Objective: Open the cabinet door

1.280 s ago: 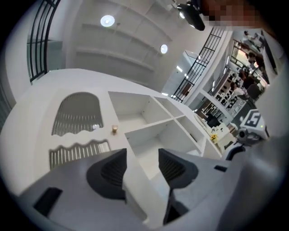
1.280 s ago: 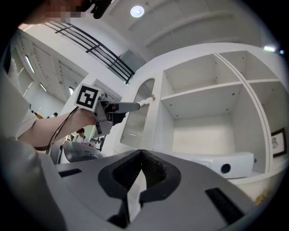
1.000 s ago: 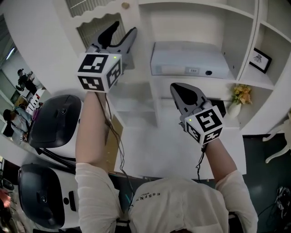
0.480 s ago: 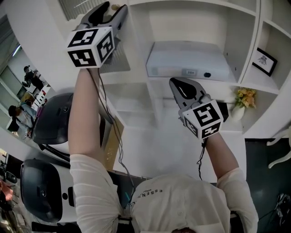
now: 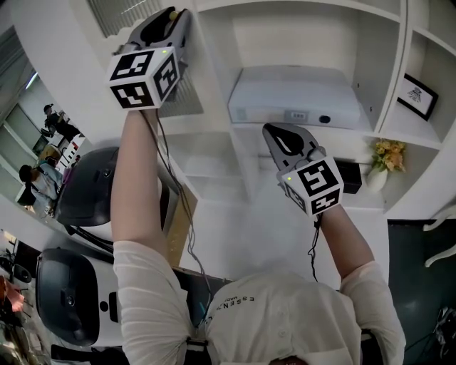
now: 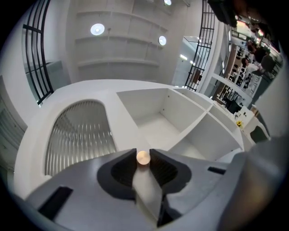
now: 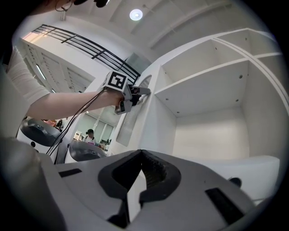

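Cabinet door [image 6: 81, 131], ribbed glass in a white frame, hangs at the shelf unit's [image 6: 151, 122] left edge and is probably light and stiff. Its small, perhaps slippery knob [image 6: 143, 157] is the hold: the left hand-held gripper [image 5: 173, 14], jaws just closing, pinches it. The right hand-held gripper [image 7: 141, 152] is closed and empty.

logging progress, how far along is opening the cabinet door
Done: the left gripper has just closed its jaws on the small round wooden knob. In hand: that grip. Left: pulling the white ribbed-glass cabinet door, which sits flush. Right gripper shut, empty.
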Tool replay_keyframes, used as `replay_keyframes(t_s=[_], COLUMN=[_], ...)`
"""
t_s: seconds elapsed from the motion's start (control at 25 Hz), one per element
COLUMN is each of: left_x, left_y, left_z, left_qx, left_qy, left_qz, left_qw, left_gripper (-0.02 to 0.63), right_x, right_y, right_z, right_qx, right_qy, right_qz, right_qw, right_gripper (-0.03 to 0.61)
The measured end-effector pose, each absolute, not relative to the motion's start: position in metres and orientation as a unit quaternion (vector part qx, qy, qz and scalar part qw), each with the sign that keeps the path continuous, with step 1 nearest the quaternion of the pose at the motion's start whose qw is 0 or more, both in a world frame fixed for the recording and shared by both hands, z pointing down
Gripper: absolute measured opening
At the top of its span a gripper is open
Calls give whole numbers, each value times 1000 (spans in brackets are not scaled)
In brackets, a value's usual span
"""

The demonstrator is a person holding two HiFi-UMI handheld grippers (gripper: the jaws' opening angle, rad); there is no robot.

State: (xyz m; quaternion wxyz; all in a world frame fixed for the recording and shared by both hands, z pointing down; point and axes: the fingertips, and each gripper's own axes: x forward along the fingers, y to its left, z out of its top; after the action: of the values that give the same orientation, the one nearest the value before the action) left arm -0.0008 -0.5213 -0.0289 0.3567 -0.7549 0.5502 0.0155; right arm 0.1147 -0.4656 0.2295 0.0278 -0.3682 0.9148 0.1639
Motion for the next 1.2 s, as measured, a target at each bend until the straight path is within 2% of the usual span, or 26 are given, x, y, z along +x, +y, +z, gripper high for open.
replay_keyframes(t_s=[0.8,1.2], left_x=[-20,-45], left_y=[-449,-402], left_z=[-26,-25], left_qx=[-823,-839], left_qy=[466,438], left_qz=[16,-6], left_qw=[325,323], left_gripper=[87,84], right_x=[83,32], right_y=[-443,-423], right_z=[236,242], right_qx=[-360,-316], right_qy=[917,935], right_qz=[170,160], right_qw=[31,34], right_gripper=[14,14])
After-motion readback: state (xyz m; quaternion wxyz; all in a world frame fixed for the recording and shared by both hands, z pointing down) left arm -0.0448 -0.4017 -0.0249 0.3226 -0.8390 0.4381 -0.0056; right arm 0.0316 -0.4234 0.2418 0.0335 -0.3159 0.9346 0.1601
